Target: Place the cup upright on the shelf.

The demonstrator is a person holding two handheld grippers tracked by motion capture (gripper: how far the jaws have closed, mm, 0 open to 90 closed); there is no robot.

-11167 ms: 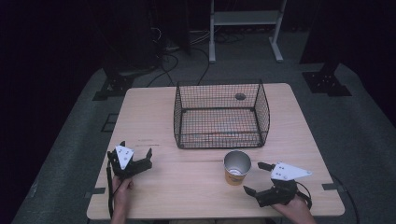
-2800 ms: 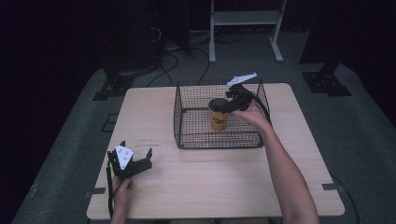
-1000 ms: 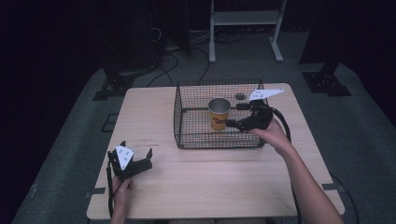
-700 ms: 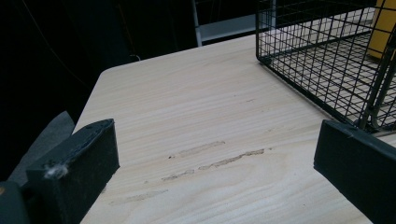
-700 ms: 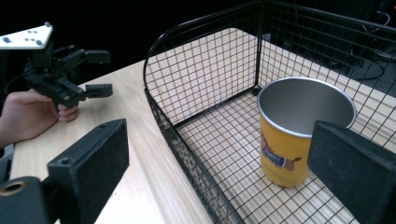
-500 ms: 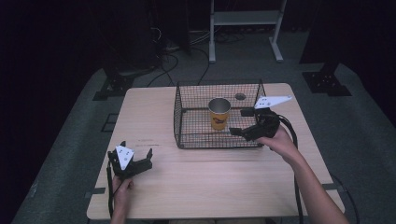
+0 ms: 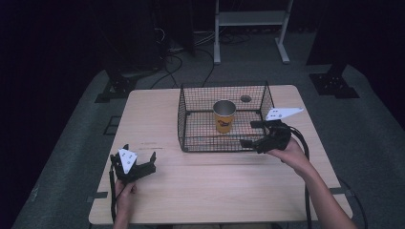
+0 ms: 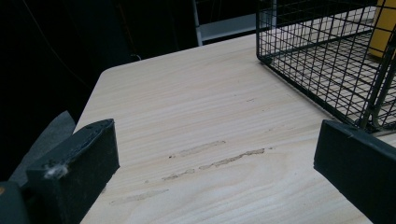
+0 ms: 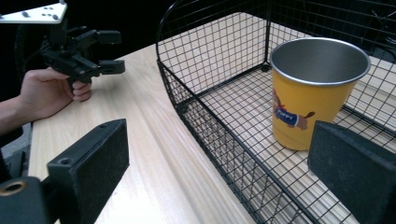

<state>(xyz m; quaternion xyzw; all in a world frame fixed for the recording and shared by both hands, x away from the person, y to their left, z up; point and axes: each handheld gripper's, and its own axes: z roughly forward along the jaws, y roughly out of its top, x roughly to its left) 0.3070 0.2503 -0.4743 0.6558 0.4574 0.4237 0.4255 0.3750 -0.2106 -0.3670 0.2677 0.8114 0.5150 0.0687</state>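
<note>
The yellow steel cup (image 7: 224, 116) stands upright inside the wire basket (image 7: 191, 119), whose mesh wall sits between it and the right gripper (image 7: 255, 133), jaws wide and empty. The left gripper (image 7: 138, 163) rests gaping on the wooden table (image 7: 215, 191), well apart from the basket.

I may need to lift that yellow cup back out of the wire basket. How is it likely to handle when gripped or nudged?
The yellow cup looks like thin metal with a rolled rim, so probably stiff and light. Its smooth wall tapers downward, so it may slip in a tool's grip. It is narrower at the base and stands on the basket wires, so a nudge could tip it.
</note>
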